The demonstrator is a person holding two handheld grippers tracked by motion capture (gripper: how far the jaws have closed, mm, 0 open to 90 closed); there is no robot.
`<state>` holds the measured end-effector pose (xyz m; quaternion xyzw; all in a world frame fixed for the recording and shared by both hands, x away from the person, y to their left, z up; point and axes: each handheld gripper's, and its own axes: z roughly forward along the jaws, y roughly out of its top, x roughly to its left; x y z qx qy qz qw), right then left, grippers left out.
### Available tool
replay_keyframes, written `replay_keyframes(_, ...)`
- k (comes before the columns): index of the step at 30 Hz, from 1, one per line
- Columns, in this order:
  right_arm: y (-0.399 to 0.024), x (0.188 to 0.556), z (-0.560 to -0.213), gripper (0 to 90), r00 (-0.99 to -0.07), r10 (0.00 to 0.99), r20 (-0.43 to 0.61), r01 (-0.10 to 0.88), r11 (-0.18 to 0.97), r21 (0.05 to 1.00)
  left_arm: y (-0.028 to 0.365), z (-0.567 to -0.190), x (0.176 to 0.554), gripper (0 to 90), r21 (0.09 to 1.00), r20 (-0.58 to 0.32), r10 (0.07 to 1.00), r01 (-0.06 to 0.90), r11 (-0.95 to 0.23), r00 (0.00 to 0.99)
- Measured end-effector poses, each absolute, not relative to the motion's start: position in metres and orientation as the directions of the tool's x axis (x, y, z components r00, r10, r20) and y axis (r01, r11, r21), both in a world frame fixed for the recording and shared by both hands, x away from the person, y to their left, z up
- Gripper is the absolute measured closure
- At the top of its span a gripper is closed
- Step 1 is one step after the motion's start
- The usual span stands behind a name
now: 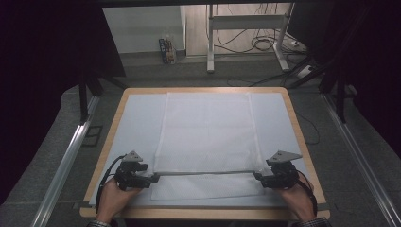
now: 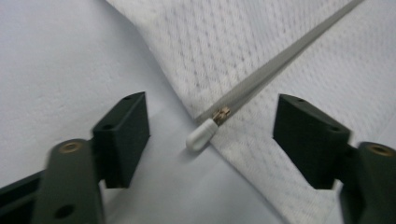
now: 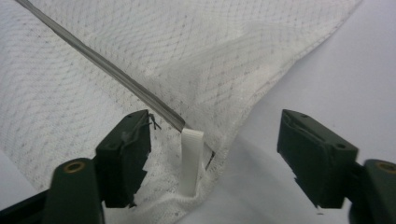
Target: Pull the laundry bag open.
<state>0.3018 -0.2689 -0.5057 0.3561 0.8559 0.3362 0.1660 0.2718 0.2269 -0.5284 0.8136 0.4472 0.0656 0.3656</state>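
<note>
**Mesh bag and zipper released, both tongs standing wide**

A white mesh laundry bag (image 1: 206, 137) is seen lying flat on the pale cover of the table (image 1: 137, 118), reaching from the far edge almost to the near edge. A grey zipper line (image 1: 205, 173) is stretched across it near the person's side, from one side edge to the other.

The left tongs (image 1: 152, 178) are held at the left end of the zipper, the right tongs (image 1: 259, 178) at its right end. In the left gripper view the jaws are seen wide apart, with the white end cap (image 2: 201, 135) of the zipper lying loose between them, untouched by either pad. In the right gripper view the jaws are likewise spread, and a white pull tab (image 3: 190, 161) stands between them without being pressed. Nothing is held by either pair.

The bag is judged to be very light, soft and limp; it is likely to fold, bunch or drag along the cover when pulled from one point only. The mesh could be snagged by the pad edges. The zipper tape is the stiffest part and is judged the safest place to be gripped: the end cap on the left, the pull tab on the right, with the fabric kept taut between them.
</note>
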Motion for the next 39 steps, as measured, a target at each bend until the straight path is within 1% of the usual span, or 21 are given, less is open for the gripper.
replay_keyframes(1, -0.269, 0.302, -0.505, 21.7, -0.694, 0.719, -0.038, 0.494, 0.513, 0.702, 0.227, -0.528, 0.272, 20.1, 0.660, -0.219, 0.777, 0.676, -0.328, 0.590)
replay_keyframes(2, -0.268, 0.302, -0.505, 19.7, -0.692, 0.721, -0.039, 0.492, 0.511, 0.705, 0.227, -0.527, 0.271, 19.3, 0.662, -0.219, 0.777, 0.675, -0.326, 0.590)
replay_keyframes(3, -0.268, 0.302, -0.505, 19.7, -0.692, 0.721, -0.039, 0.492, 0.511, 0.705, 0.227, -0.527, 0.271, 19.3, 0.667, -0.219, 0.777, 0.672, -0.322, 0.590)
replay_keyframes(4, -0.267, 0.301, -0.505, 16.9, -0.694, 0.718, -0.044, 0.490, 0.516, 0.703, 0.227, -0.525, 0.270, 16.4, 0.676, -0.219, 0.777, 0.666, -0.316, 0.591)
replay_keyframes(6, -0.266, 0.301, -0.505, 15.9, -0.697, 0.715, -0.045, 0.486, 0.518, 0.704, 0.226, -0.524, 0.270, 13.0, 0.682, -0.217, 0.776, 0.661, -0.313, 0.592)
replay_keyframes(7, -0.265, 0.301, -0.505, 14.6, -0.702, 0.711, -0.045, 0.481, 0.520, 0.706, 0.225, -0.523, 0.268, 13.0, 0.687, -0.211, 0.776, 0.655, -0.314, 0.594)
replay_keyframes(11, -0.264, 0.299, -0.503, 10.0, -0.714, 0.699, -0.034, 0.471, 0.516, 0.716, 0.221, -0.520, 0.263, 8.4, 0.699, -0.183, 0.778, 0.636, -0.327, 0.601)
replay_keyframes(18, -0.263, 0.296, -0.500, 6.9, -0.723, 0.691, -0.033, 0.457, 0.513, 0.726, 0.218, -0.516, 0.256, 7.0, 0.706, -0.169, 0.773, 0.623, -0.338, 0.612)
replay_keyframes(24, -0.262, 0.292, -0.497, 4.3, -0.728, 0.685, -0.033, 0.448, 0.511, 0.734, 0.215, -0.514, 0.248, 5.0, 0.708, -0.129, 0.778, 0.607, -0.362, 0.614)
replay_keyframes(33, -0.264, 0.280, -0.492, 1.5, -0.730, 0.683, -0.024, 0.446, 0.503, 0.740, 0.222, -0.512, 0.226, 3.0, 0.720, -0.060, 0.809, 0.587, -0.371, 0.585)
replay_keyframes(39, -0.268, 0.270, -0.490, 0.2, -0.729, 0.684, -0.031, 0.441, 0.504, 0.742, 0.231, -0.511, 0.211, 1.6, 0.736, -0.035, 0.830, 0.576, -0.356, 0.557)
